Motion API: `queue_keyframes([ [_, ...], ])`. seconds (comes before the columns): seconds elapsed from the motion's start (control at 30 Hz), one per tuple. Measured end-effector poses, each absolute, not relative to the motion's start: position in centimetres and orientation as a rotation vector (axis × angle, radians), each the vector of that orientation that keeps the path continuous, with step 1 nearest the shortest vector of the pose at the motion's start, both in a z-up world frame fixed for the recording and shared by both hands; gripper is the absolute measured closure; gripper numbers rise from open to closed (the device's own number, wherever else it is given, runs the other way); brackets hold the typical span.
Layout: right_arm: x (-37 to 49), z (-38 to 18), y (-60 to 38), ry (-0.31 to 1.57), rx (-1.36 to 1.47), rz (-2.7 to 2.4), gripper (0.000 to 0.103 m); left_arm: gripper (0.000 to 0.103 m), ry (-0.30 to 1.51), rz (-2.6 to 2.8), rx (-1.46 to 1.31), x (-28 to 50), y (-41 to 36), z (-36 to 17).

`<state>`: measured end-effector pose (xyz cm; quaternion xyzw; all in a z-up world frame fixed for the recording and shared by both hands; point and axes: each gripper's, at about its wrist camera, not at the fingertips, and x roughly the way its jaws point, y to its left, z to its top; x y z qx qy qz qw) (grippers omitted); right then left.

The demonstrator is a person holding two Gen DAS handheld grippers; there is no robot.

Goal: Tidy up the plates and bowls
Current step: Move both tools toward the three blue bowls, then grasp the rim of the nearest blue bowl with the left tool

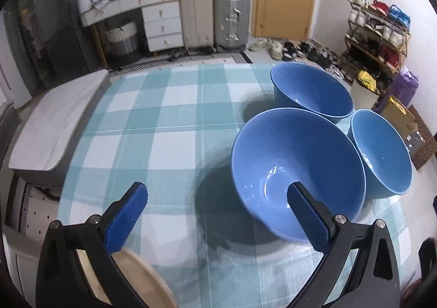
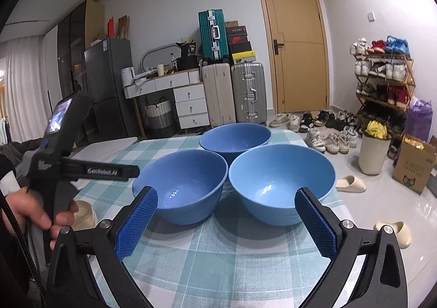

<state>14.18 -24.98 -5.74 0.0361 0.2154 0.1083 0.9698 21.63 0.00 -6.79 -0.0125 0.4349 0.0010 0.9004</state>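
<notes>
Three blue bowls stand close together on the checked tablecloth. In the left wrist view the nearest bowl sits under my left gripper, which is open; its right finger hangs over that bowl's near rim. The other bowls are behind and to the right. A beige plate lies below the left finger. In the right wrist view my right gripper is open and empty in front of the left bowl and the right bowl, with the third bowl behind.
A hand holds the left tool's handle above stacked beige plates. A grey marble-topped surface adjoins the table on the left. On the floor to the right are a bin, a box and slippers.
</notes>
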Motion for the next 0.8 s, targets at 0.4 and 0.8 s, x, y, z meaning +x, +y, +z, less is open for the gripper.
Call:
queue_keyframes([
  [0.4,16.7,-6.7,-23.6,0.437,0.060,0.310,0.001,0.001,1.022,-0.096,0.174,28.7,-1.3,-8.0],
  [0.8,19.3,-9.0,-23.5,0.584,0.180,0.327,0.001,0.036,1.144,-0.257,0.130,31.2,-1.5,-9.7],
])
